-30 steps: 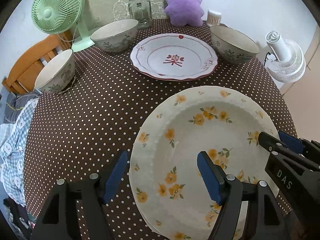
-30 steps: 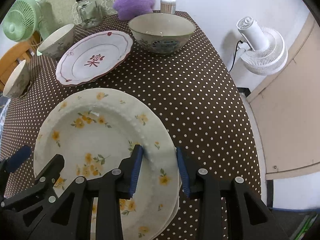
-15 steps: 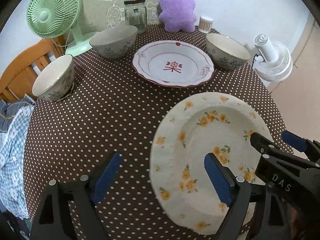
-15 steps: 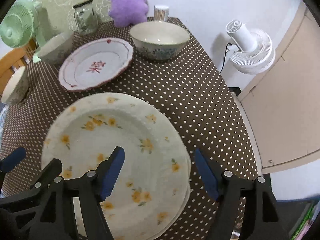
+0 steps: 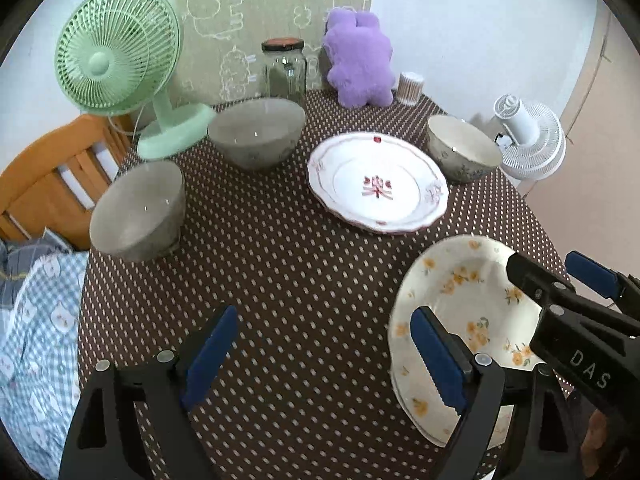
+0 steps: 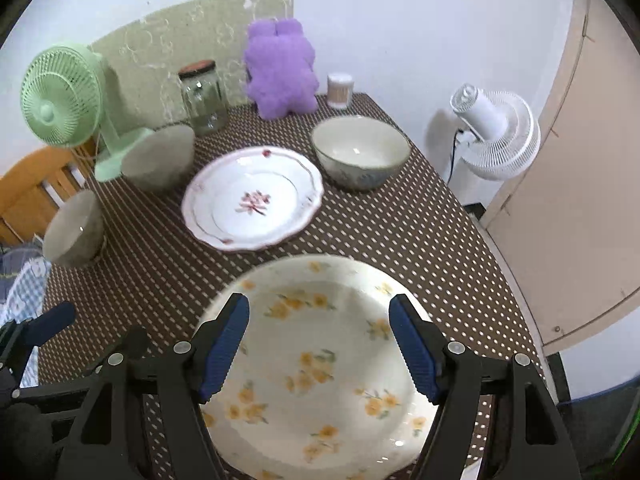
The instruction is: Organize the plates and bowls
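Both grippers empty, jaws standing wide, over the near edge of the polka-dot table (image 5: 280, 280). Right gripper (image 6: 320, 344) had just been opening; nothing pressed between its blue pads, which framed the yellow-flowered plate (image 6: 320, 380) from above without touching it. Left gripper (image 5: 320, 352) likewise had just opened, jaws spread over bare cloth, with that plate just to its right under the right-hand finger.

Yellow-flowered plate lay flat at the near right edge of the table; a second rim seemed to show under it, so probably a stack, not certain.

Red-patterned plate (image 6: 252, 200) lay flat near the table's middle, beyond the flowered plate and well apart from it. Judged the next candidate for stacking. It lay straight ahead of the right gripper and ahead and to the right of the left one; right hand looked nearer. Round, so no long axis; its near rim offered either hand a grip.

Three bowls apart: one (image 6: 360, 152) near the far right edge, one (image 5: 256, 136) by the green fan (image 5: 120, 52) at the far left, one (image 5: 136, 212) at the left edge, seemingly tilted.
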The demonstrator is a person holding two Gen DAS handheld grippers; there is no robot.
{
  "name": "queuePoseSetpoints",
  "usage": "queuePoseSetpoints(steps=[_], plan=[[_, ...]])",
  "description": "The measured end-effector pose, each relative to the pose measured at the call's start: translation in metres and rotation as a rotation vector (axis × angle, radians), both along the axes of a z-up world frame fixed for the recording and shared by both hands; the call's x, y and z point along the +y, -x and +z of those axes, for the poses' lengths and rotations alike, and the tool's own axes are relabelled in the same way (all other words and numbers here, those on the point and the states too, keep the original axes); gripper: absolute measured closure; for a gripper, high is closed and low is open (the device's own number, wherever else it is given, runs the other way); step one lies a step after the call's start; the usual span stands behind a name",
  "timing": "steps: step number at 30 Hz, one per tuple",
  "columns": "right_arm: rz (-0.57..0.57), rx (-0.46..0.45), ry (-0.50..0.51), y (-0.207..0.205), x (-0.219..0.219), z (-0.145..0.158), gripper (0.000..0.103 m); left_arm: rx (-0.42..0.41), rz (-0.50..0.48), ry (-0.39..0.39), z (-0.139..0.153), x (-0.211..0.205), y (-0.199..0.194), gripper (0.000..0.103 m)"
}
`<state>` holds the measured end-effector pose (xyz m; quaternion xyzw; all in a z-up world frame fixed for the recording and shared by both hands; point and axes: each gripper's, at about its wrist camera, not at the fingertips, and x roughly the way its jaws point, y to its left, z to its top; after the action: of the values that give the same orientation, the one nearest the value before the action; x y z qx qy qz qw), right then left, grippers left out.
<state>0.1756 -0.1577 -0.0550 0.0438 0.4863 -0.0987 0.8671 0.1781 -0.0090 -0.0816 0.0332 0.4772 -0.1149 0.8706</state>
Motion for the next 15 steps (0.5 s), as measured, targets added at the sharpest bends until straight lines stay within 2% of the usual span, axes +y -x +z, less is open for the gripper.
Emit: queuePoseSetpoints(steps=[7,15], plan=[[-0.019,-0.027,-0.051,-0.020,0.014,0.009,0.028,-0.048,0.002,0.012,0.012,0.008,-0.020,0.013],[0.012,-0.040,-0.056,-0.060,0.010,0.003,0.028,-0.060,0.051,0.010,0.006,-0.001,-0.053,0.014]])
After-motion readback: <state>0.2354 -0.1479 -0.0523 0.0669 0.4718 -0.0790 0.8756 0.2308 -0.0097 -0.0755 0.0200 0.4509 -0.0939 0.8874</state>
